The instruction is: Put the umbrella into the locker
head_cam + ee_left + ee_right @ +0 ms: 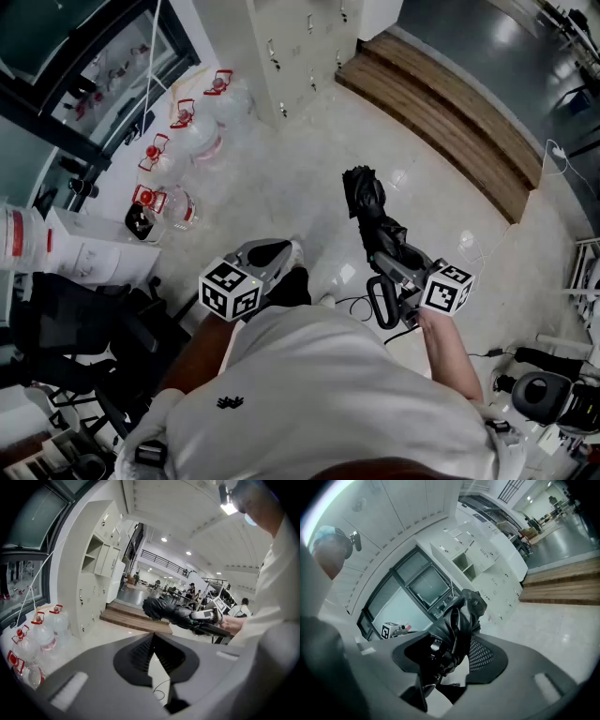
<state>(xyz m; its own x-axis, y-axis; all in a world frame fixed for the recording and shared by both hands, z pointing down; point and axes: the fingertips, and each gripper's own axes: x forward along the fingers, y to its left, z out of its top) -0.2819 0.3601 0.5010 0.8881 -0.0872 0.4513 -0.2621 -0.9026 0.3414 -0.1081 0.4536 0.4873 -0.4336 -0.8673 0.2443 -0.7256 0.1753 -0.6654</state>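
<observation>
Along the glazed wall at the far left, a row of water jugs (192, 131) with red caps stands clear of the walkway. The left gripper (274, 253) hangs low in front of the person. Its jaws meet at the tips with nothing between them, and it looks idle, likely free to deal with a locker door. Across the pale floor (309, 169), well apart from both grippers, stands the bank of lockers (300, 42). The left gripper view shows an open compartment (92, 555) high in that bank, which I judge to be the goal. A wooden step (441, 122) runs to the right of the lockers. At the right, the right gripper (398, 267) clamps the folded black umbrella (375, 220), seemingly near its handle end, with its jaws spread wide by the bundled fabric. The umbrella juts forward, nearly level, with its far end toward the lockers, probably so it can slide in end first. It is being carried and is not yet stowed.
</observation>
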